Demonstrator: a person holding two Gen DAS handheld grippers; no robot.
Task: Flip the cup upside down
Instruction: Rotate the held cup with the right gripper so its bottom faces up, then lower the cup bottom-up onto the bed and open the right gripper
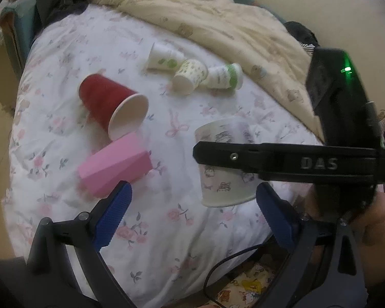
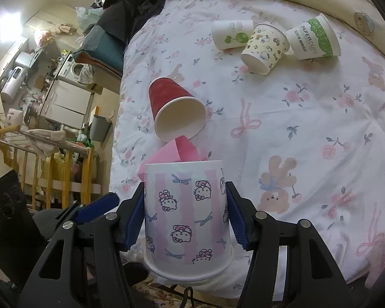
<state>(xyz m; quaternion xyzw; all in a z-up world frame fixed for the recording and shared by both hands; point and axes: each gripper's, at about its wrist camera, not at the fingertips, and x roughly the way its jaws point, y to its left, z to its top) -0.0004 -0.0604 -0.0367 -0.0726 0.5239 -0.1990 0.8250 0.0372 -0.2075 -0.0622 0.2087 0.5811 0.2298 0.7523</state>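
Between the blue pads of the right tool (image 2: 184, 215) the Hello Kitty cup (image 2: 187, 218) was clamped, rim down above the bed (image 2: 308, 128); the left tool (image 1: 192, 210) was held wide open, empty, alongside.

both wrist views close above the bed (image 1: 64, 133), forward-facing, sharing the red cup (image 1: 107, 102) (image 2: 172, 107)

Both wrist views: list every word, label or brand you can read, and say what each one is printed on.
"DAS": raised letters on the black right gripper, seen from the left wrist.
"PAPER CUPS": on the green-banded paper cup lying on the bed.
The smaller line under "PAPER CUPS": too small to read.
Hello Kitty cup, red cup, pink box: no text visible.
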